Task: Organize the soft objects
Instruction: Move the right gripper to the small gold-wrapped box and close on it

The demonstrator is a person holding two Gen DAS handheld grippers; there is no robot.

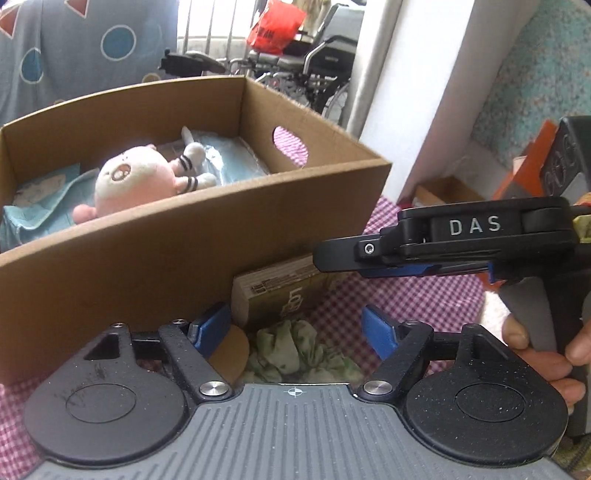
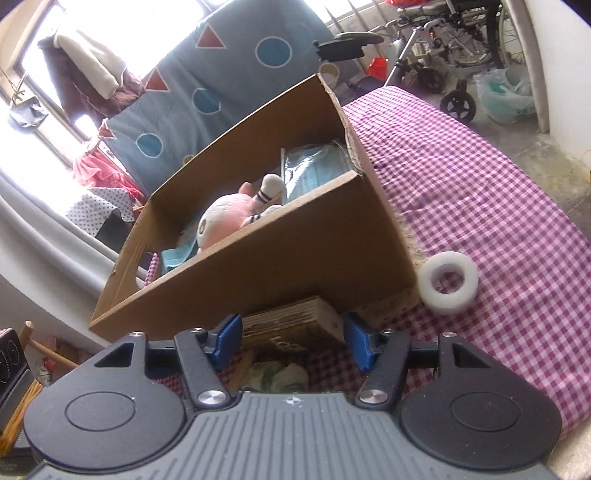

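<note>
A cardboard box (image 1: 155, 254) (image 2: 258, 269) stands on the checked cloth. Inside lie a pink plush toy (image 1: 136, 181) (image 2: 225, 221) and light blue packets (image 1: 229, 158) (image 2: 314, 166). A crumpled green-white cloth (image 1: 295, 350) (image 2: 280, 376) lies in front of the box, next to a small olive book-like box (image 1: 284, 291) (image 2: 295, 328). My left gripper (image 1: 295, 332) is open, its blue fingers either side of the cloth. My right gripper (image 2: 291, 339) is open above the same spot. Seen side-on in the left wrist view (image 1: 332, 254), it looks shut.
A white tape roll (image 2: 448, 282) lies right of the box on the purple checked tablecloth (image 2: 480, 184). A wheelchair (image 1: 314, 66) and a red bag (image 1: 275, 26) stand behind. A patterned blue sheet (image 2: 221, 85) hangs beyond the box. A round cardboard piece (image 1: 229, 350) lies by the cloth.
</note>
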